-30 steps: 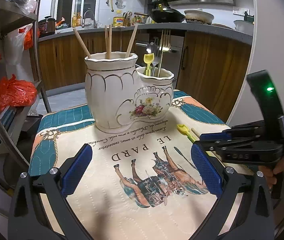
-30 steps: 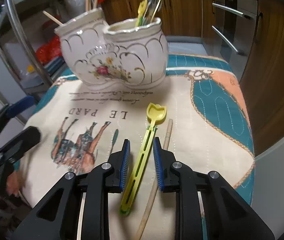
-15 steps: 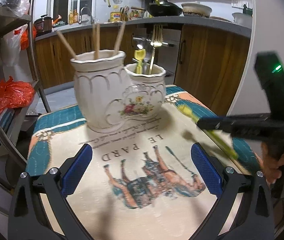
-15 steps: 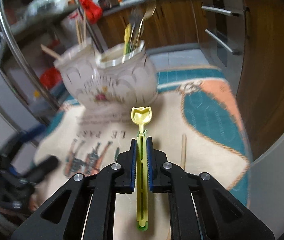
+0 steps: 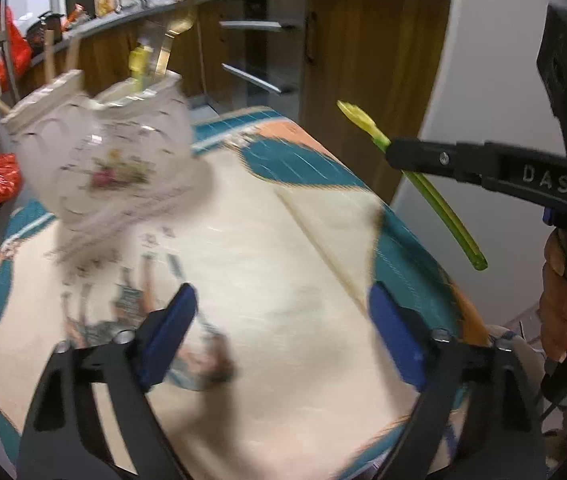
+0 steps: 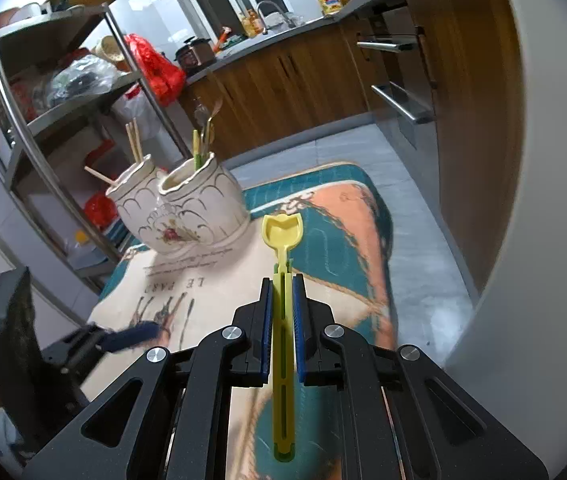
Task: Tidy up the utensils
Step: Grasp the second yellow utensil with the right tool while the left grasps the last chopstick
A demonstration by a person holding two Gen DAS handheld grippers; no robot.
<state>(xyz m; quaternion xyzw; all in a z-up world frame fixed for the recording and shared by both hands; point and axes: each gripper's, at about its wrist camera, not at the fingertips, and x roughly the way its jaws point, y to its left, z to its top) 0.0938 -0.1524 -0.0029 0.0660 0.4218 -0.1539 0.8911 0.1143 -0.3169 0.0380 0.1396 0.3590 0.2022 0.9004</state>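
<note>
My right gripper (image 6: 282, 280) is shut on a yellow-green plastic spoon (image 6: 282, 232), held in the air above the printed mat (image 6: 343, 240), bowl end forward. The left wrist view shows that spoon (image 5: 435, 200) off the table's right edge. The white two-pot ceramic holder (image 6: 187, 216) stands at the mat's far left; chopsticks are in one pot, cutlery in the other. A wooden chopstick (image 5: 323, 248) lies on the mat just ahead of my left gripper (image 5: 283, 320). That gripper's jaws are closing with nothing pressed between the blue pads (image 5: 171, 332).
A metal shelf rack (image 6: 63, 120) with bags stands left of the table. Wooden kitchen cabinets (image 6: 303, 80) run along the back, and a white wall (image 6: 543, 160) is close on the right. The table's right edge (image 5: 423, 248) is near the chopstick.
The right gripper shut on the yellow spoon and lifted it off the mat. The left gripper swung right toward the chopstick, and its jaws have narrowed.
</note>
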